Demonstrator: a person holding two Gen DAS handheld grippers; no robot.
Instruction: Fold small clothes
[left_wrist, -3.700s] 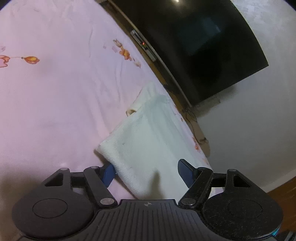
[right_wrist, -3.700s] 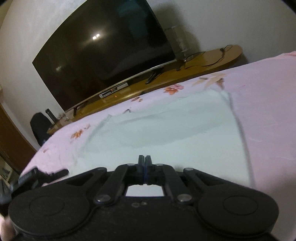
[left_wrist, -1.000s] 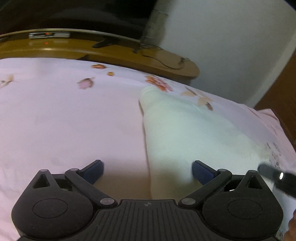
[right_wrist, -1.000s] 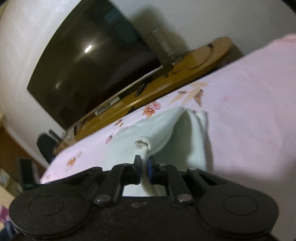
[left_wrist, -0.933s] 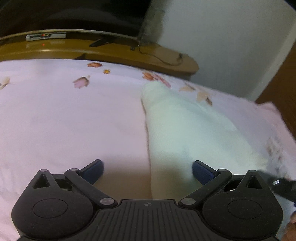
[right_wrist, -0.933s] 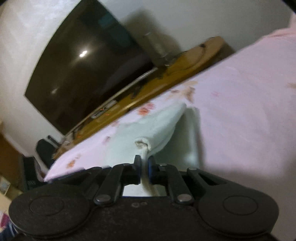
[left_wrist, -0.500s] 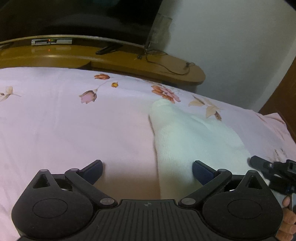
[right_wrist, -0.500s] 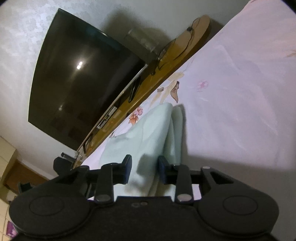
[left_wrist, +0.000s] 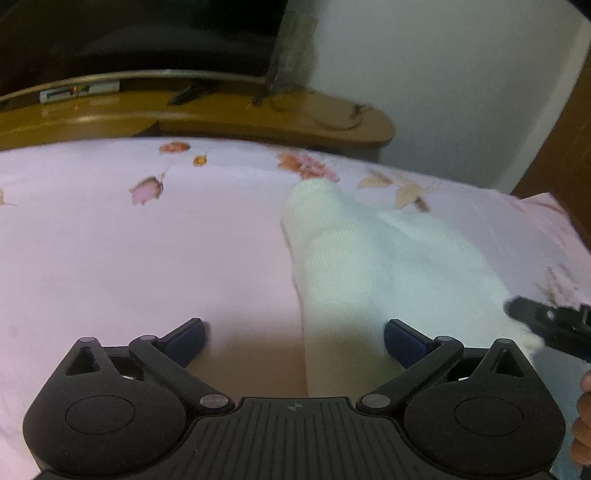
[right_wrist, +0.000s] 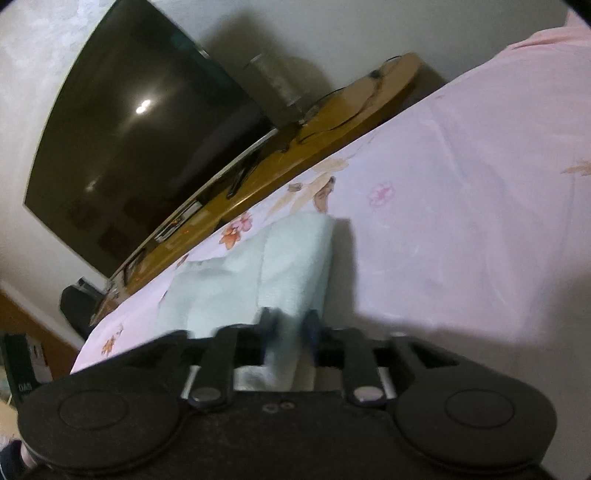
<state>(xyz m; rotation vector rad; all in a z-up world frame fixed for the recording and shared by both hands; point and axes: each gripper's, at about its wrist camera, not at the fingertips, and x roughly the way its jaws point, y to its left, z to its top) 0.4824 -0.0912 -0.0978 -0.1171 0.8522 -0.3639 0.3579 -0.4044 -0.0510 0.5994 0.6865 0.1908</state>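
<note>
Left tool: jaws spread wide, nothing between the pads, hovering over the pink floral bedsheet. The folded pale mint knitted garment lies lower centre to right in the left view; its near end runs under the right-hand pad. Only this view shows the other tool's black tip coming in at the right edge, at the garment's near right corner, plus fingertips at the lower right edge.

Right tool: jaws partly apart, blurred, a fold of garment sits in the gap; can't tell if the pads actually pinch it. Only the right view shows the large dark TV screen in full, upper left, and the garment's layered edge. The curved wooden TV bench behind the bed appears in both views.
</note>
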